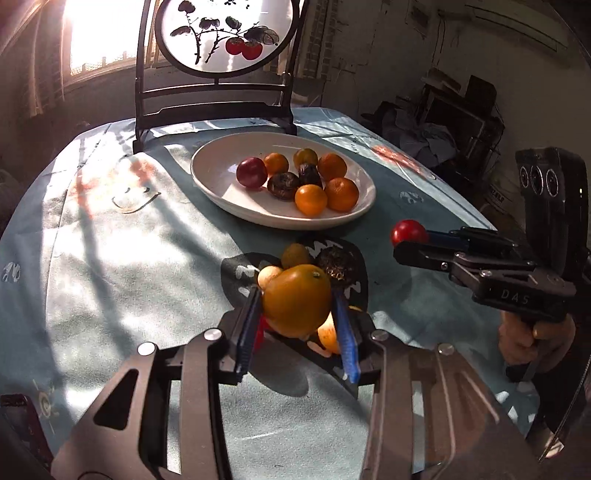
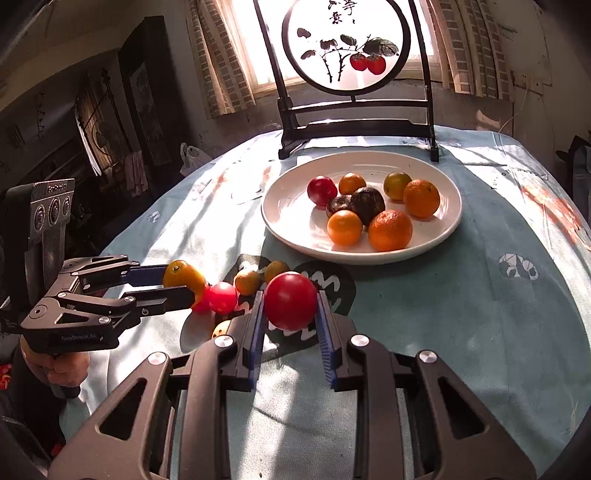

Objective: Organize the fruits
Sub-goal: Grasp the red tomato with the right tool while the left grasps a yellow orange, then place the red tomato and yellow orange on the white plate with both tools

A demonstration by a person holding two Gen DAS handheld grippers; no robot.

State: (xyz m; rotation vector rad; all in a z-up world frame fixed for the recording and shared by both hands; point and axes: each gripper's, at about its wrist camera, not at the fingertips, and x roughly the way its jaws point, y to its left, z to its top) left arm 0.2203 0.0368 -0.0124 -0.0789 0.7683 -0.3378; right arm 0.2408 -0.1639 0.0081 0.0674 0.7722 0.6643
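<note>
My left gripper [image 1: 297,302] is shut on a yellow-orange fruit [image 1: 297,304], held above a dark patterned mat [image 1: 236,275] with several loose fruits [image 1: 294,255]. My right gripper [image 2: 290,306] is shut on a red fruit [image 2: 290,301], held above the same mat [image 2: 332,288]. The right gripper also shows in the left wrist view [image 1: 410,242], to the right of the mat. The left gripper shows in the right wrist view [image 2: 181,284]. A white plate [image 1: 218,166] beyond the mat holds several orange, red and dark fruits; it also shows in the right wrist view [image 2: 288,206].
A light blue cloth [image 1: 129,258] covers the round table. A dark wooden stand with a round painted screen [image 1: 225,33] rises just behind the plate. Loose red fruits [image 2: 221,297] lie on the mat beside the left gripper. Clutter stands beyond the table's right edge [image 1: 454,122].
</note>
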